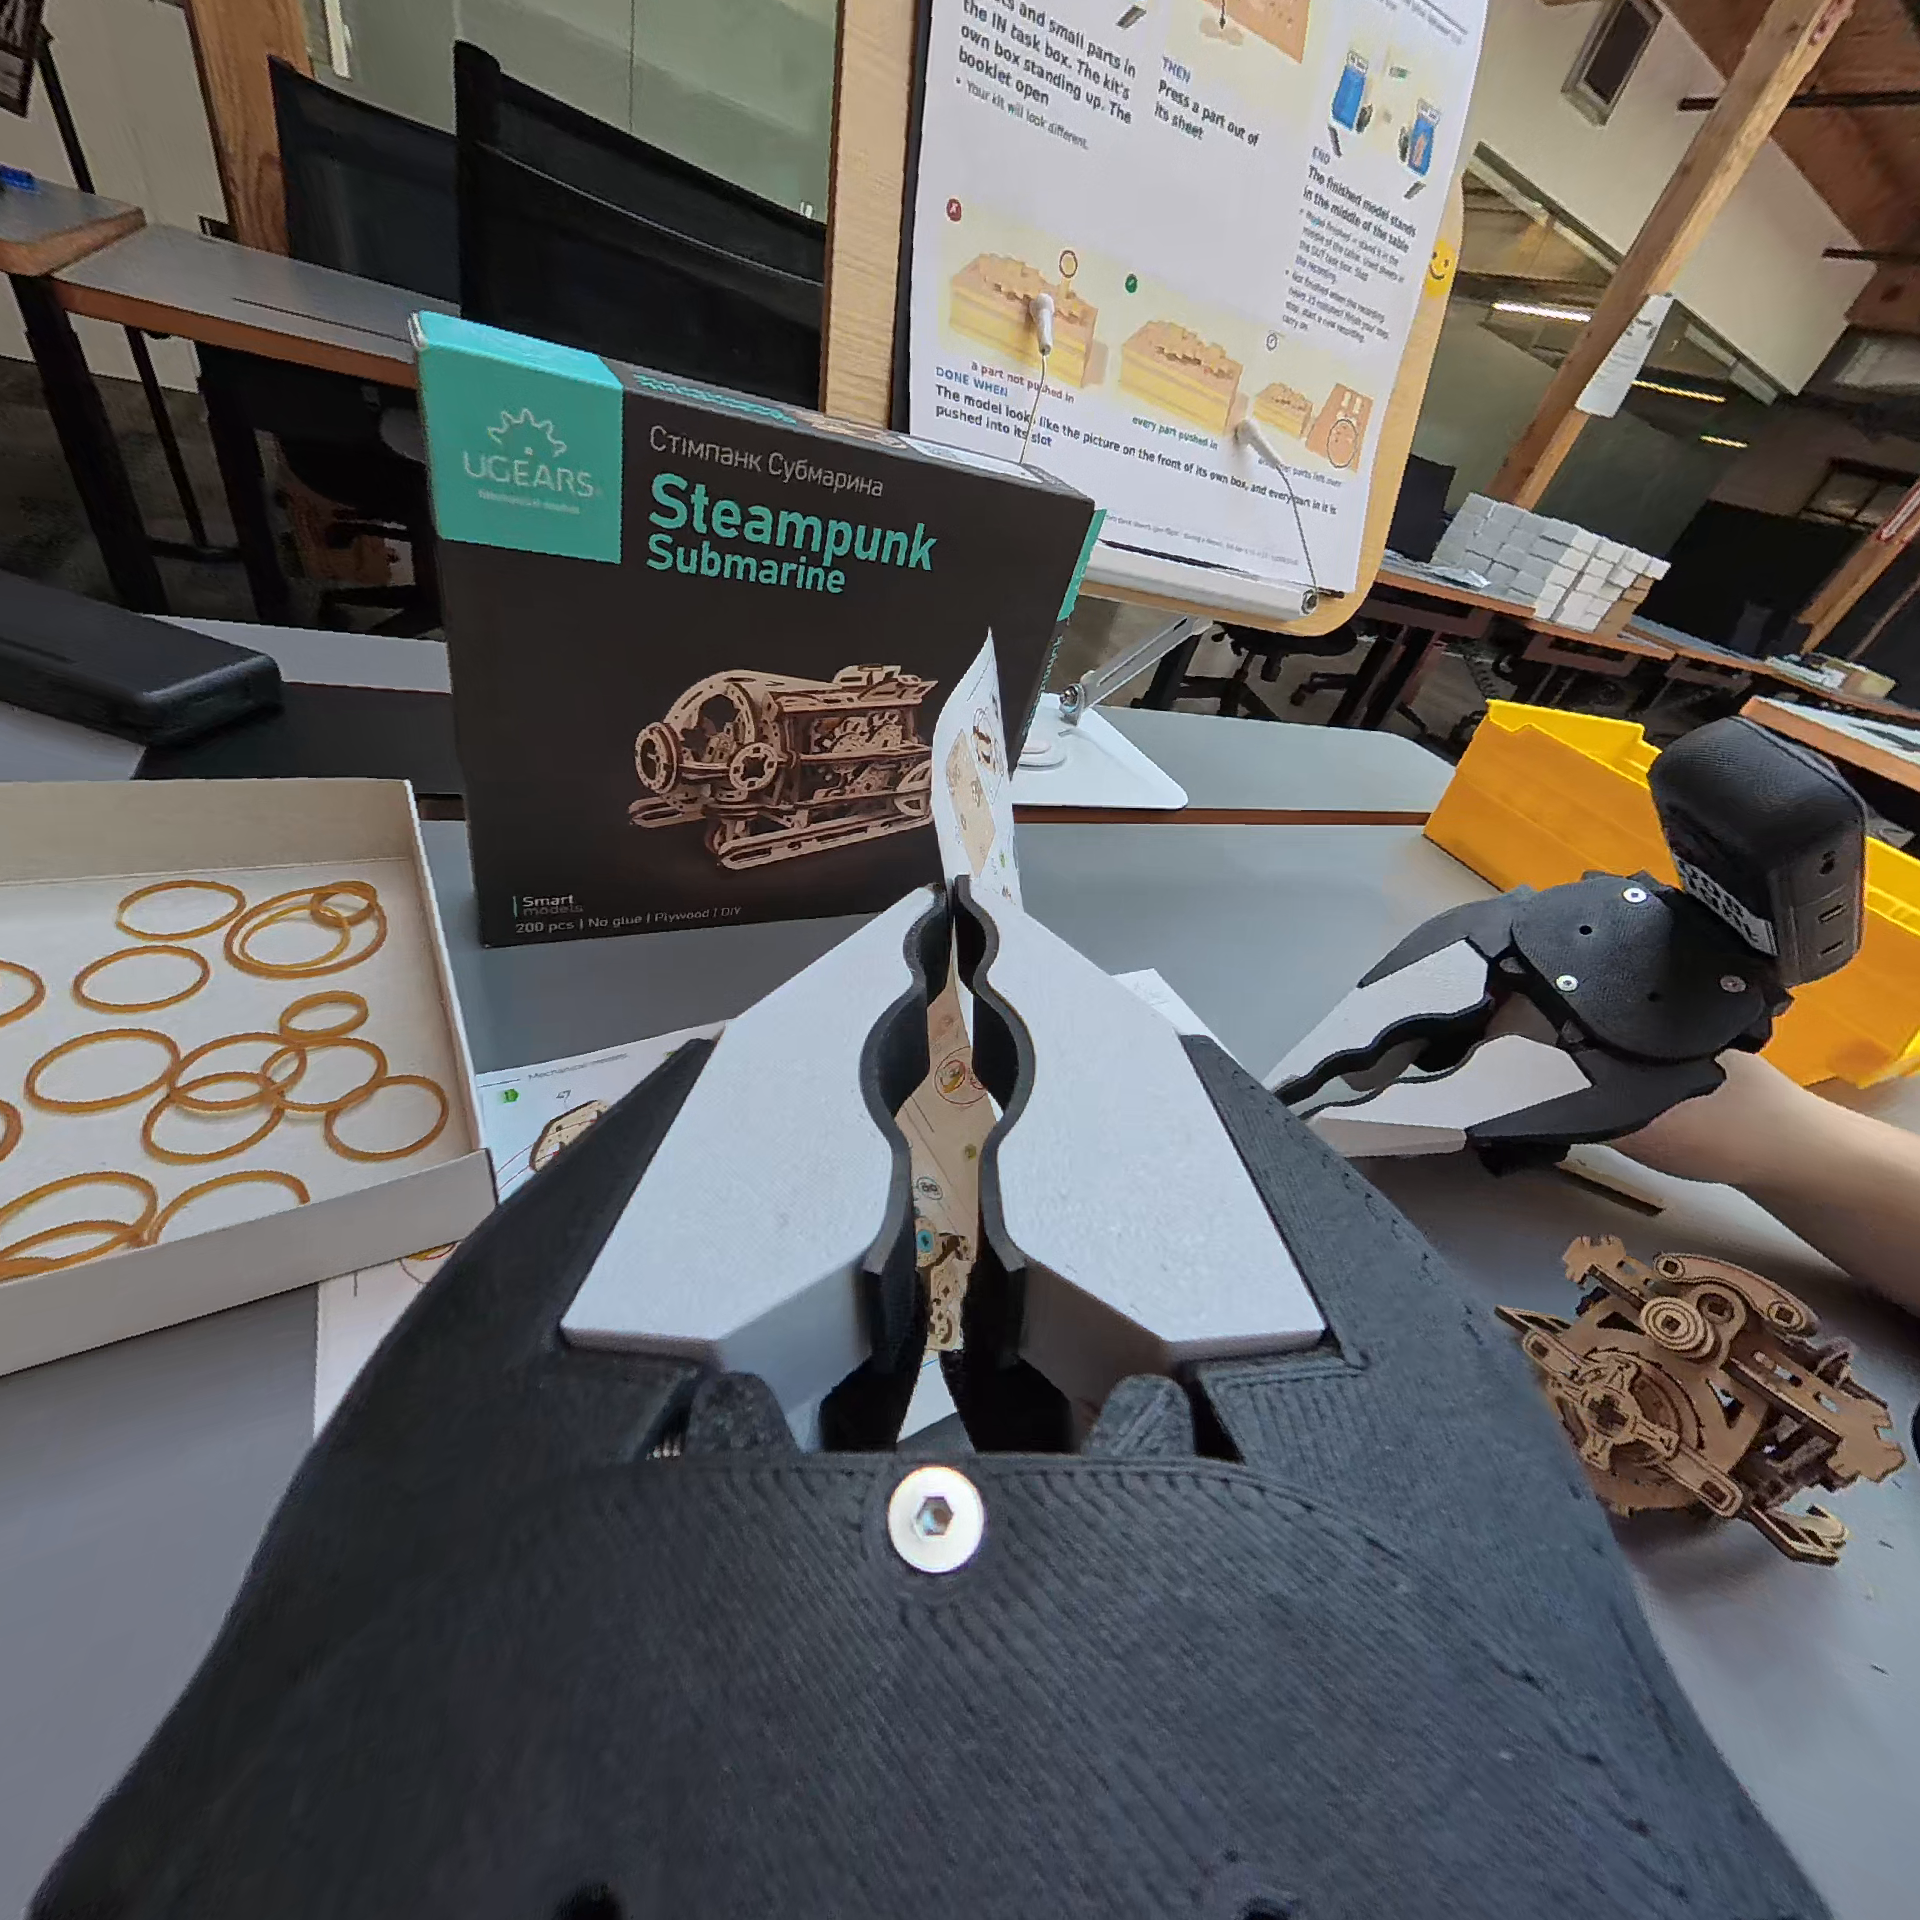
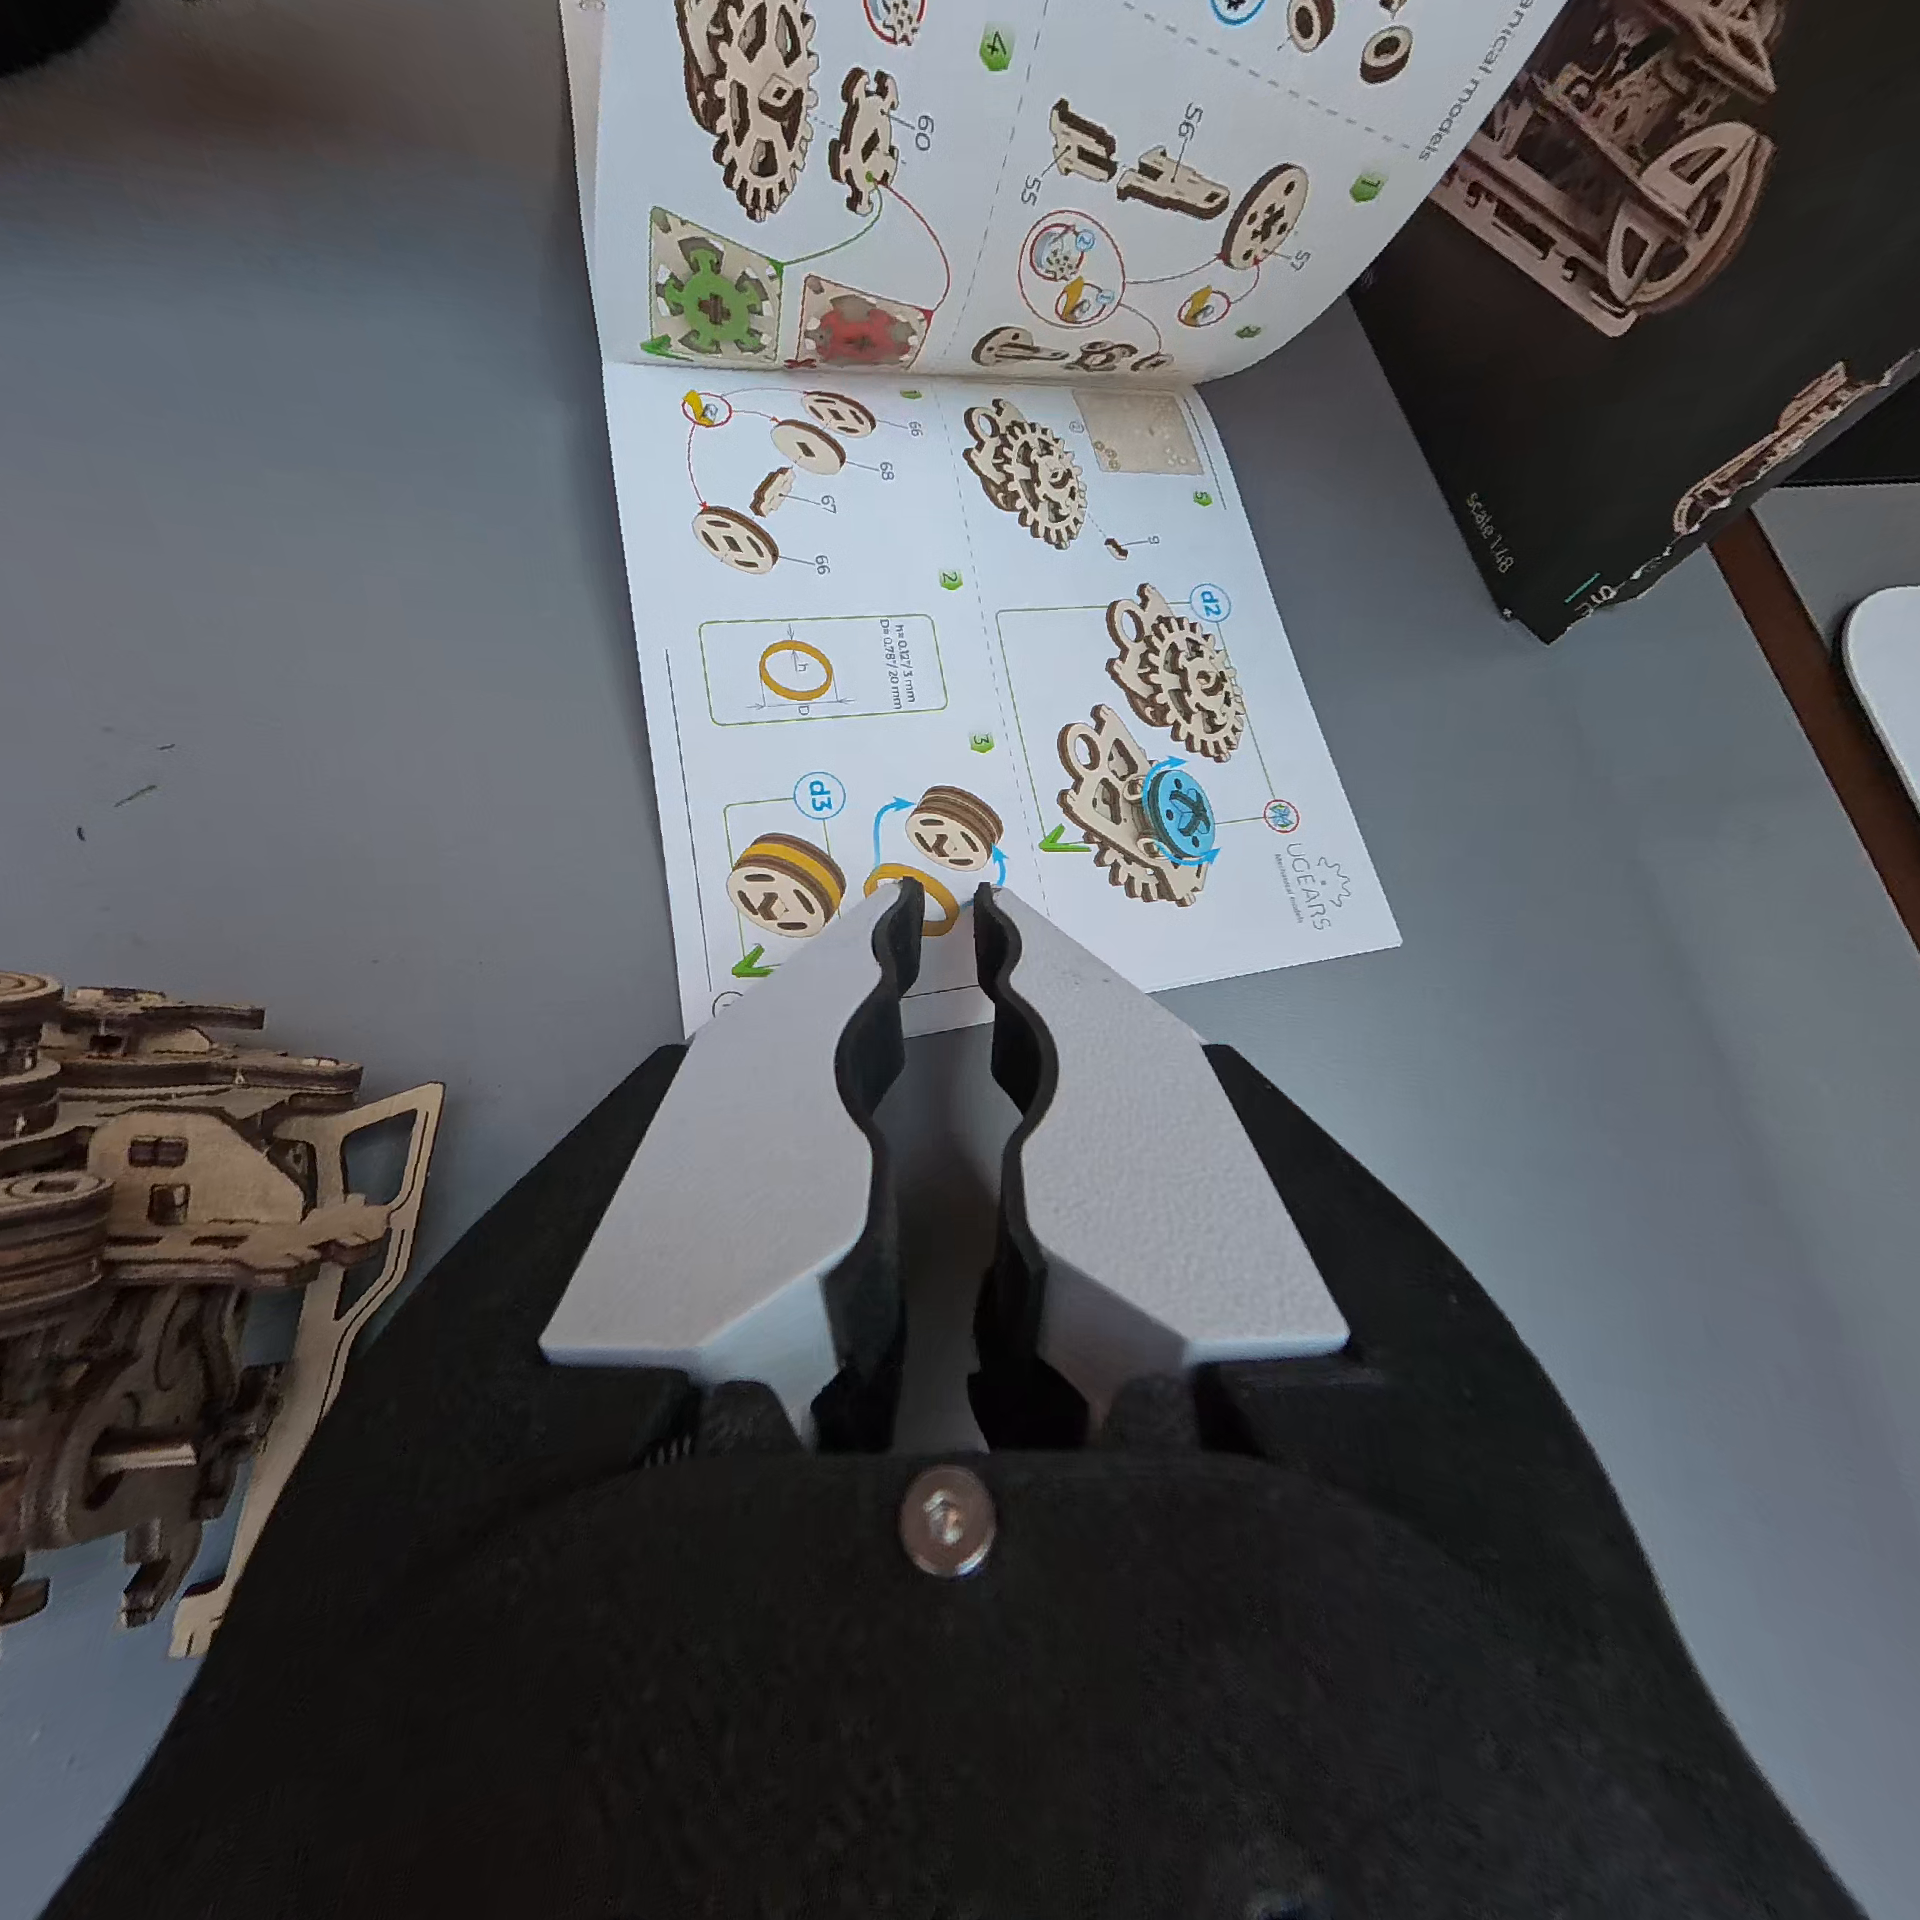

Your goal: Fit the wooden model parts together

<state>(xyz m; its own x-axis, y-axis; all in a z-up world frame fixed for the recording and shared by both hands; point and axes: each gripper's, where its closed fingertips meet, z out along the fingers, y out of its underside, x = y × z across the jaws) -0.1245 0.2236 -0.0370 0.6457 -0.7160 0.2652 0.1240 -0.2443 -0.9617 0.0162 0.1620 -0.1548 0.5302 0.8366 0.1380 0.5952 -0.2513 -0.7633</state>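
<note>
My left gripper [image 1: 954, 894] is shut on a page of the instruction booklet [image 1: 977, 769] and holds it upright in front of the kit box [image 1: 727, 644]. The lifted page curls up at the top of the right wrist view [image 2: 1039, 156]. My right gripper [image 2: 943, 894] is empty, its jaws a narrow gap apart, with the tips over the near edge of the flat booklet page [image 2: 935, 582]. It also shows in the left wrist view [image 1: 1299, 1091]. A part-built wooden model [image 1: 1704, 1392] lies on the grey table, just left of my right gripper [image 2: 156, 1247].
A shallow white tray [image 1: 436, 935] with several yellow rubber bands [image 1: 301, 935] sits at the left. A yellow bin [image 1: 1538, 790] stands behind the right gripper. A board with an instruction sheet [image 1: 1143, 260] stands behind the box. The tips of one gripper are about 20 cm away from the tips of the other.
</note>
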